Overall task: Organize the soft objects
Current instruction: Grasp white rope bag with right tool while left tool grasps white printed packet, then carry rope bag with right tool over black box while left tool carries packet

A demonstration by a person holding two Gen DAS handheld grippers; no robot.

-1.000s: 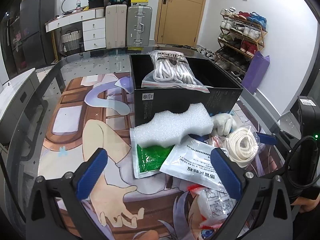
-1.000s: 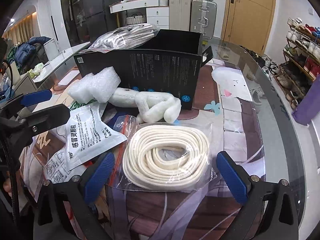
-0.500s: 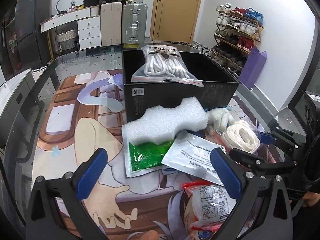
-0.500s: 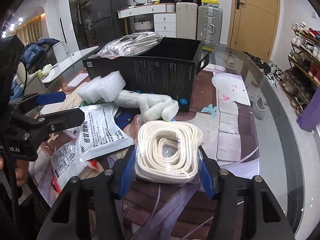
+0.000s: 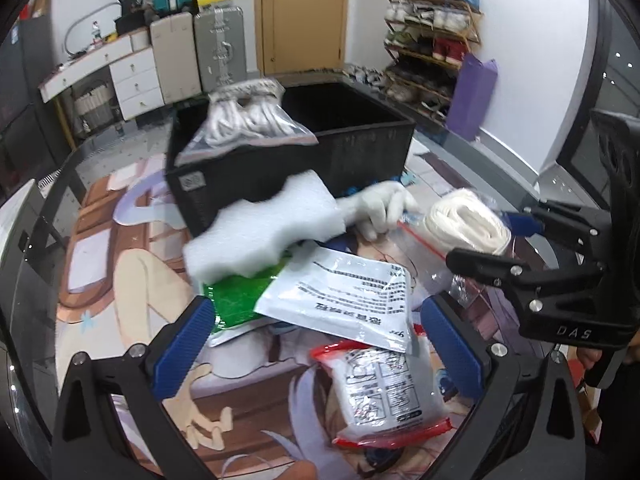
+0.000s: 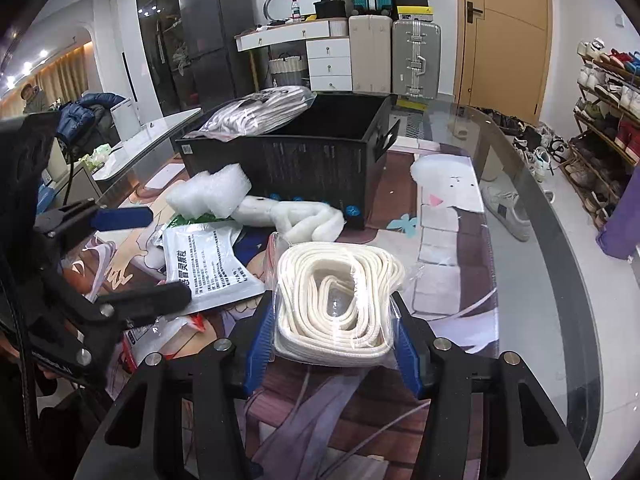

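My right gripper [image 6: 332, 344] is shut on a clear bag of coiled white rope [image 6: 336, 300] and holds it above the mat; the bag also shows in the left wrist view [image 5: 466, 224]. A black box [image 6: 320, 152] stands behind, with a bag of grey-white cord [image 6: 256, 110] resting on its rim. My left gripper [image 5: 316, 344] is open and empty, above a white printed pouch [image 5: 344, 292], a green packet [image 5: 236, 296] and a red-edged packet [image 5: 384, 392]. A white foam block [image 5: 264, 228] and a white foam twist [image 5: 380, 204] lie in front of the box.
The printed mat [image 5: 120, 280] covers a glass table whose curved edge [image 6: 560, 240] runs along the right. A shoe rack [image 5: 432, 40] and a purple bag [image 5: 472, 96] stand beyond the table. Drawers and suitcases [image 6: 372, 56] stand at the back wall.
My right gripper closed on the bag of white rope and lifted it off the mat. My left gripper shifted forward and to the right over the packets, still open.
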